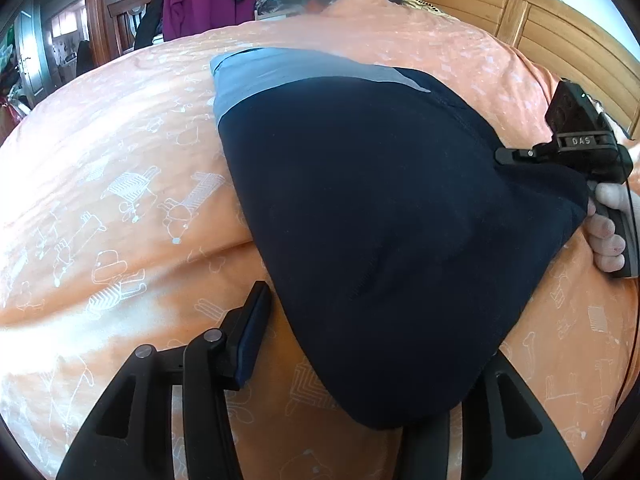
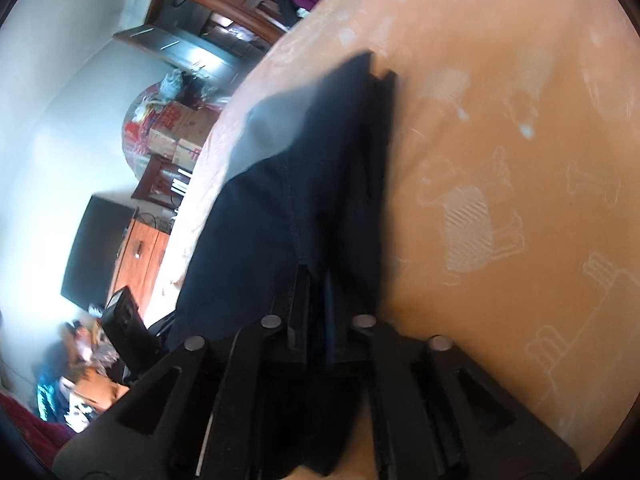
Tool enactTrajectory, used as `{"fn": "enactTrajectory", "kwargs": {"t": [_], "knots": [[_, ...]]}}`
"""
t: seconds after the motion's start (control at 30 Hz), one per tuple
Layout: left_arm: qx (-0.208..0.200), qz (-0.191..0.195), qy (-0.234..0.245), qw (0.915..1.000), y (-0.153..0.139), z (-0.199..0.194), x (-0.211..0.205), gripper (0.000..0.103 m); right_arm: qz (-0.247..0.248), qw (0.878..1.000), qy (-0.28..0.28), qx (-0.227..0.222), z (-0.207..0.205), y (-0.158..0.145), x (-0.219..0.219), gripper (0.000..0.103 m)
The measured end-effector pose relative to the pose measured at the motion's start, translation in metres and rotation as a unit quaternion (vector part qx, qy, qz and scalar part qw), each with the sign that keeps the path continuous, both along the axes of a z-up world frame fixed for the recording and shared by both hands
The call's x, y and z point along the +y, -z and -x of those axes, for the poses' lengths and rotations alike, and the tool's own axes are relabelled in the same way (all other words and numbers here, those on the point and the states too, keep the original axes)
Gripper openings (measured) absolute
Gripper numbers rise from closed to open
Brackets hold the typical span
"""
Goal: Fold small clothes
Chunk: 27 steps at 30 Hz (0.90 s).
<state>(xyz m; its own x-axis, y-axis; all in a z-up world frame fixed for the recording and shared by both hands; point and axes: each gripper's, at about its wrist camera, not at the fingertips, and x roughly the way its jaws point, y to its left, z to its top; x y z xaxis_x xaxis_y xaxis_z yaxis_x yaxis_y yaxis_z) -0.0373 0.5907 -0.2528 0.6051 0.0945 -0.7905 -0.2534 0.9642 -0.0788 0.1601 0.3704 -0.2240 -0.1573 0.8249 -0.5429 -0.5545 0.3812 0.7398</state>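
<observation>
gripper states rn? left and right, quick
Left gripper: open, a dark garment draped over one finger, not pinched.
Right gripper: shut on the garment's edge, lifting it off the orange bedspread.

Dark navy garment with a grey waistband on the bed

We see the navy garment [image 1: 384, 216] spread over the orange bed cover, its grey band [image 1: 256, 80] at the far left end. It narrows to a rounded tip at the near edge, and its right corner is lifted off the cover. In the right wrist view the cloth [image 2: 288, 200] looks doubled into layers.
</observation>
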Motion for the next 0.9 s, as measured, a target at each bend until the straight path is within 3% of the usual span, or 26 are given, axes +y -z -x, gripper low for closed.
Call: {"fn": "enactTrajectory", "kwargs": {"t": [0.1, 0.23, 0.4, 0.53, 0.57, 0.6, 0.7, 0.73, 0.8, 0.83, 0.9], "knots": [[-0.006, 0.017, -0.002, 0.9998, 0.000, 0.005, 0.002, 0.049, 0.001, 1.000, -0.008, 0.008, 0.005, -0.002, -0.003, 0.011], [-0.015, 0.036, -0.002, 0.9992, 0.002, 0.009, 0.009, 0.050, -0.016, 0.999, 0.022, 0.017, 0.000, -0.002, -0.015, 0.020], [-0.021, 0.045, -0.003, 0.9988, 0.003, 0.014, 0.009, 0.051, -0.012, 0.999, -0.015, 0.033, 0.005, 0.009, 0.013, 0.023], [-0.026, 0.065, 0.000, 0.9976, 0.003, 0.018, 0.013, 0.055, -0.013, 0.999, -0.019, 0.031, 0.004, 0.011, 0.026, 0.021], [-0.027, 0.068, 0.001, 0.9973, 0.004, 0.018, 0.014, 0.055, -0.009, 0.999, -0.027, 0.021, 0.007, 0.008, 0.032, 0.012], [-0.028, 0.070, 0.002, 0.9972, 0.004, 0.018, 0.015, 0.056, -0.014, 0.999, -0.037, 0.010, 0.011, 0.002, 0.034, 0.010], [-0.031, 0.084, 0.001, 0.9960, 0.004, 0.020, 0.018, 0.056, -0.062, 0.995, -0.079, -0.009, 0.026, -0.027, 0.040, 0.010], [-0.031, 0.086, 0.001, 0.9958, 0.004, 0.020, 0.018, 0.056, -0.067, 0.994, -0.082, -0.021, 0.028, -0.036, 0.039, 0.014], [-0.031, 0.086, 0.001, 0.9958, 0.004, 0.021, 0.017, 0.057, -0.066, 0.996, -0.057, -0.025, 0.021, -0.036, 0.029, 0.034], [-0.031, 0.086, 0.001, 0.9958, 0.003, 0.021, 0.017, 0.058, -0.048, 0.998, -0.027, -0.041, 0.016, -0.035, 0.019, 0.055], [-0.031, 0.086, 0.002, 0.9958, 0.003, 0.022, 0.017, 0.058, -0.030, 0.998, 0.020, -0.057, 0.006, -0.034, 0.002, 0.060]]}}
